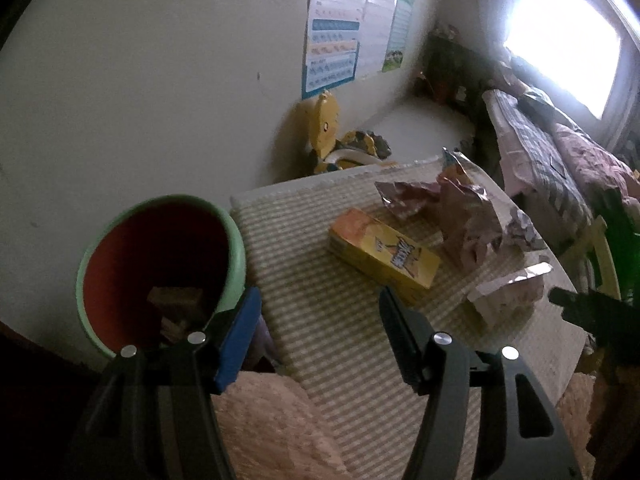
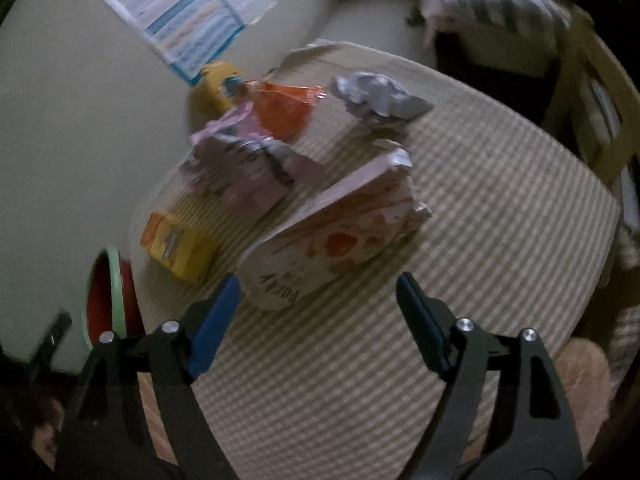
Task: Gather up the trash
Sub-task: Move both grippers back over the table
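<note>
Trash lies on a table with a striped cloth. A yellow carton lies just beyond my left gripper, which is open and empty. Crumpled foil wrappers sit behind the carton. A green-rimmed bin with a red inside stands off the table's left edge with some boxy trash in it. In the right wrist view, my right gripper is open with nothing between its pads. A torn pink-and-white snack box lies right in front of it. The yellow carton, an orange wrapper and a crumpled paper ball lie further off.
A yellow toy sits on the floor by the wall under a poster. A bed runs along the bright window. A yellow chair stands at the table's far right. Fluffy fabric lies at the table's near edge.
</note>
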### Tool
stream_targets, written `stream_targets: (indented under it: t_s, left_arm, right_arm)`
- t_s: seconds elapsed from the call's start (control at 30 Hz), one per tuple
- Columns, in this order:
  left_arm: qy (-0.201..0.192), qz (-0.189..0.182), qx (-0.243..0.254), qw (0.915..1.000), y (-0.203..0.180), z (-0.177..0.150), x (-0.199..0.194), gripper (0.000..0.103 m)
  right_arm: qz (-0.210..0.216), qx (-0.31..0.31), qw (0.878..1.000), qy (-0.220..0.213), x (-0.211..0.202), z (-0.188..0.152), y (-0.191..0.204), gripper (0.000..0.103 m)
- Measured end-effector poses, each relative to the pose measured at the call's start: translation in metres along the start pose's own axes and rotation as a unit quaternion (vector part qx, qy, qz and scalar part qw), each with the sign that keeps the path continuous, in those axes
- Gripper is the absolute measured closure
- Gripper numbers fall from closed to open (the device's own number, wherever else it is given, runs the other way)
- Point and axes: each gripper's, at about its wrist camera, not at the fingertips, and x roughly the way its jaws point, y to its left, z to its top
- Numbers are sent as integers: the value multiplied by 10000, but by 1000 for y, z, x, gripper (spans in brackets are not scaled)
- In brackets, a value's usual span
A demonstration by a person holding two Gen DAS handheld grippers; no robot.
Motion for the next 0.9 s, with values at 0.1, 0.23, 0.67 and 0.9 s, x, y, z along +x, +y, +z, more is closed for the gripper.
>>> stream_targets:
  t_s: [0.1,0.23,0.67,0.9]
  left_arm:
    - [26,-20,98,9999,-7,-3,-1,44]
    - [60,-37,180,9998,-12,-3,-1,44]
    - [216,-203,7,9996,-19,0,15,43]
    - [233,-178,-739,9968,-33,26,66,34]
  right_arm:
    - [121,397,9991,10,17,10,2,18]
    - [-169,824,9965,13,36,22,3,15]
    - [-1017,220,9944,-201,67,40,32,7]
    - [-885,600,9942,-80,65,29,6,7]
